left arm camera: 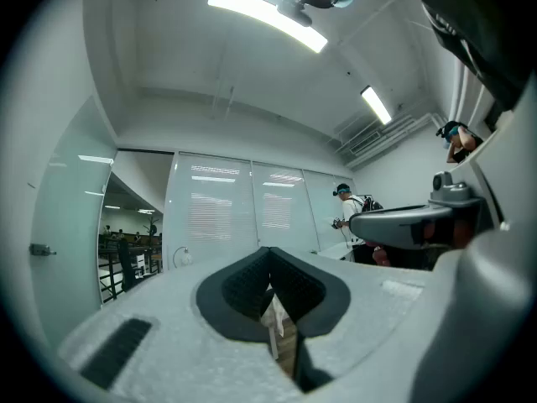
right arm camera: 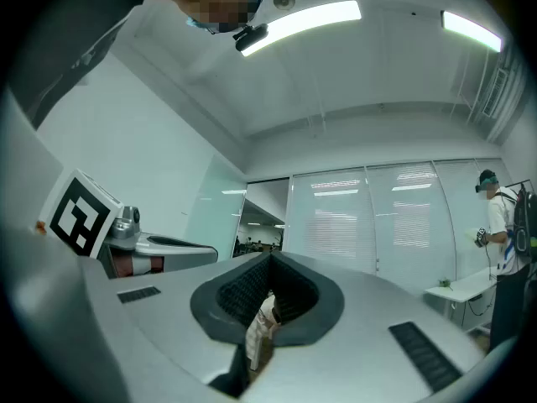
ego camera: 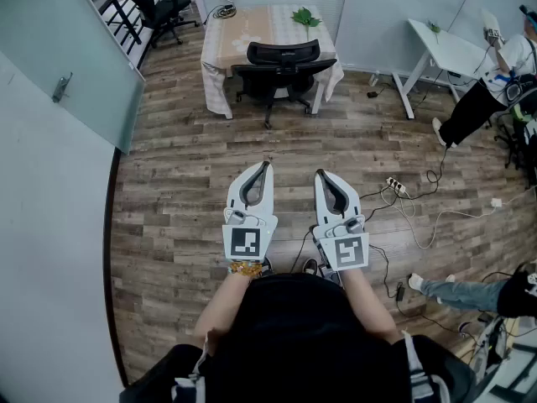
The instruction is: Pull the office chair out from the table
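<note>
Holding the white moulded-plastic left gripper [ego camera: 266, 167] and the matching right gripper [ego camera: 320, 175] side by side in the head view, the person is standing over a floor of grey-brown wood planks [ego camera: 176, 191]. Each gripper is carrying a marker cube [ego camera: 246, 243] faced with black-and-white squares. Both pairs of long tapered jaws are lying pressed together with nothing between them. The black mesh-backed office chair [ego camera: 283, 64] is standing well apart from both grippers, straight ahead of their tips. It is tucked against the near edge of the rectangular table draped in a beige cloth [ego camera: 252, 25], where a green leafy sprig [ego camera: 304, 17] is lying. A white power strip [ego camera: 396, 186] with trailing cables is resting on the planks to the right of the right gripper.

In the left gripper view, the left gripper [left arm camera: 269, 252] is tilting slightly upward toward a pale ceiling with bright strip lights [left arm camera: 268, 19]. Its ribbed dark pads [left arm camera: 243, 284] are meeting at the tip and gripping nothing. The office chair is not showing clearly here.

In the right gripper view, the right gripper [right arm camera: 270, 259] is likewise closed tight and empty, its ribbed dark pads touching. The left gripper's square-patterned cube is showing at the left edge. The chair is too hidden behind the jaws to make out.
</note>
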### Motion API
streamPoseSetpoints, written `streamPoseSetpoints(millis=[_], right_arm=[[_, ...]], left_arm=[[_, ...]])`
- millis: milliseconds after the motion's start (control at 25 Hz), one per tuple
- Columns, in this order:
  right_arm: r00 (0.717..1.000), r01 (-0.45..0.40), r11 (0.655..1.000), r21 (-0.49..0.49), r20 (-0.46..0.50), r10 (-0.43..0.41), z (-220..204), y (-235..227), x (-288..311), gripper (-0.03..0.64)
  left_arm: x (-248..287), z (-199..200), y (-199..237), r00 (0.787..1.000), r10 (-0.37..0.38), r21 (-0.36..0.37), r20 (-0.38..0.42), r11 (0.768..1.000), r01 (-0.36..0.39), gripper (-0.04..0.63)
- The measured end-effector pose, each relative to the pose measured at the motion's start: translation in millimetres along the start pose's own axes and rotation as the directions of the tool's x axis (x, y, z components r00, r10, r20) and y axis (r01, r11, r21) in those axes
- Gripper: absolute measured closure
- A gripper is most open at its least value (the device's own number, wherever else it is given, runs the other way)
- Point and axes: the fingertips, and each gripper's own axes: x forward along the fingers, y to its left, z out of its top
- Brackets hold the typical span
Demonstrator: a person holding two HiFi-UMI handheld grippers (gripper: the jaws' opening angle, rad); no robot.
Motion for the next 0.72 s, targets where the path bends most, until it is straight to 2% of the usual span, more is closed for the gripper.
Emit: streamPoseSetpoints(millis=[240, 480, 720], right_arm=[[1.0, 0.011, 0.999, 0.039, -0.009, -0.01, -5, 9, 15, 0.611], [1.0, -0.008, 1.0, 0.018, -0.008, 0.008, -4, 32, 31, 0.611], [1.0, -0.019, 1.0, -0.024, -0.014, 0.019, 0, 65, 41, 0.611]], left_arm=[[-2, -6, 16, 1.0, 0.009, -0.003, -0.011, 1.0, -0.009, 0.583], [-10, -11, 36, 1.0, 0.001, -0.011, 0.002, 1.0, -0.001, 0.581], [-29, -21, 53, 0.999, -0.026, -0.012, -0.02, 1.0, 0.026, 0.581]])
